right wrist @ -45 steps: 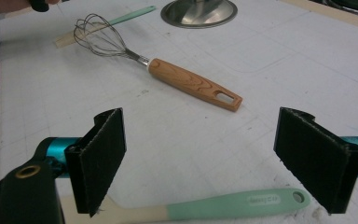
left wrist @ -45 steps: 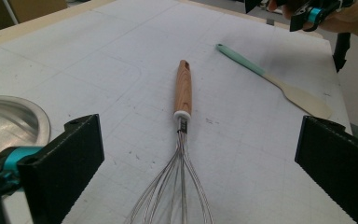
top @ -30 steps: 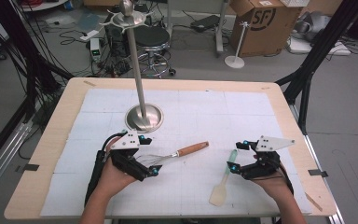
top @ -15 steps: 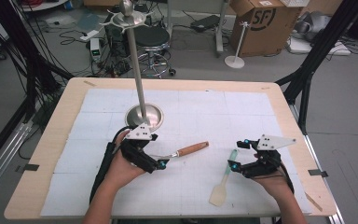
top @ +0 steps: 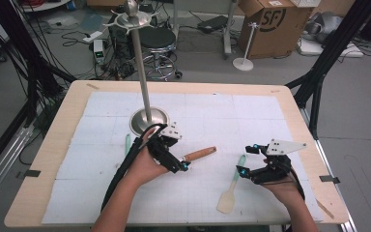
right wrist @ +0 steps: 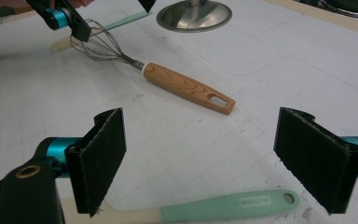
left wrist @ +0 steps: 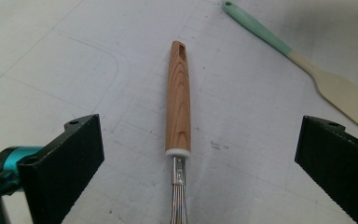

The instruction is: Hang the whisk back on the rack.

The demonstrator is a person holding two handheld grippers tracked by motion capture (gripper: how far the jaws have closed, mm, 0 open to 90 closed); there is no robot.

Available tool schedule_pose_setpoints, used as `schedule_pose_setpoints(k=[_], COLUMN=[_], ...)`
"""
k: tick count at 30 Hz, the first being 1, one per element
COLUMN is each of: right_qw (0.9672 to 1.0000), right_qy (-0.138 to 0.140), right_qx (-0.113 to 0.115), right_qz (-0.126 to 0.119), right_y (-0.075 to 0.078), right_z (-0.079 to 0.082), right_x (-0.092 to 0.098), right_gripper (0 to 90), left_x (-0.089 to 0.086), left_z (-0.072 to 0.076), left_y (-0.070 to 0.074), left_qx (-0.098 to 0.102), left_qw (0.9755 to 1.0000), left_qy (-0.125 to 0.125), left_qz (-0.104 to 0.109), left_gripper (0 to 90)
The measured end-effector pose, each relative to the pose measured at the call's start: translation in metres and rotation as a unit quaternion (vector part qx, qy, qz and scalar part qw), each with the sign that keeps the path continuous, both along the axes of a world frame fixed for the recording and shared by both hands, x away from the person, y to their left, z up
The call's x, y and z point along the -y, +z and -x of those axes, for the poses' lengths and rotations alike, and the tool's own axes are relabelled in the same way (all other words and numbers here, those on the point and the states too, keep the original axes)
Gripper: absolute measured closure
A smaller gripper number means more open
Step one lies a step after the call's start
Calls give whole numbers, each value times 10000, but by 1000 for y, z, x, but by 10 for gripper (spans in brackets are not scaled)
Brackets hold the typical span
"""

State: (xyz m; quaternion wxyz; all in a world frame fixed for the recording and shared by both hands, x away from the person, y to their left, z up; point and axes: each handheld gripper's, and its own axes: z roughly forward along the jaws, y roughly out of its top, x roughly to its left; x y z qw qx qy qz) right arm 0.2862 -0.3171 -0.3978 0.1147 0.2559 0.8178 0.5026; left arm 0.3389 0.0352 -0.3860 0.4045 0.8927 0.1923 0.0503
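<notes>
- Left tongs point(top: 179, 163) spread apart, straddling the whisk point(left wrist: 178, 100): pre-grasp, probably; next, close on the wires.
- Right tongs point(top: 244, 160) apart above the spatula point(right wrist: 223, 206).

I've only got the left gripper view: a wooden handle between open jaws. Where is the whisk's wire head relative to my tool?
Observer: In the right gripper view the wire head lies right under the left tool. I can't tell whether they touch.
Operator: Is the other hand doing anything?
Observer: The right tool is open over the mint spatula handle and isn't gripping it.
Operator: Anything ahead I could bump?
Observer: A tall metal stand rises just beyond the left tool.
</notes>
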Motion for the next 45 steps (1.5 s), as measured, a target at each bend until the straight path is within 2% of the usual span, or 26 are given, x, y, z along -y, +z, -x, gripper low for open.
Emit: schedule_pose_setpoints(k=[5, 10, 12, 15, 18, 21, 24, 30, 35, 37, 38, 40, 42, 45], right_qw=[10000, 10000, 10000, 10000, 10000, 10000, 10000, 10000, 9999, 9999, 10000, 9999, 9999, 9999], right_qy=[-16, -15, -14, -24, -23, -4, -15, -2, -3, 5, 6, -3, -2, 12], right_qx=[12, -37, -36, -20, -40, -33, -45, -69, -85, -57, -52, -67, -92, -68], right_qz=[-14, -3, 3, -17, 0, 19, 45, 54, 69, 83, 84, 84, 93, 110], right_y=[0, 0, 0, 0, 0, -1, -2, -2, -3, -3, -3, -3, -4, -4], right_z=[0, 0, 0, 0, 0, 0, 0, 0, -1, -1, -2, -2, -2, -2], right_x=[1, 0, 0, 1, 1, 1, 0, 0, -1, -1, -1, -1, -2, -2], right_gripper=[160, 160, 161, 161, 161, 161, 161, 161, 160, 161, 161, 161, 160, 161], left_x=[13, 26, 31, 37, 39, 39, 40, 42, 39, 40, 41, 44, 49, 56], left_z=[-8, -16, -19, -24, -26, -28, -28, -27, -29, -29, -28, -28, -27, -26], left_y=[-7, -11, -14, -20, -26, -29, -31, -34, -33, -32, -31, -30, -29, -29], left_qx=[-81, -99, -147, -351, -381, -478, -505, -388, -412, -403, -387, -391, -352, -301], left_qw=[9992, 9985, 9979, 9970, 9952, 9948, 9930, 9883, 9880, 9871, 9858, 9853, 9835, 9796], left_qy=[6, -8, -26, -58, 14, -117, -224, -161, -16, 18, -9, -38, -95, -151], left_qz=[-380, -546, -634, -684, -903, -897, -1044, -1465, -1488, -1552, -1636, -1664, -1773, -1983], left_gripper=[17, 26, 29, 29, 32, 156, 260, 399, 517, 525, 528, 529, 531, 544])
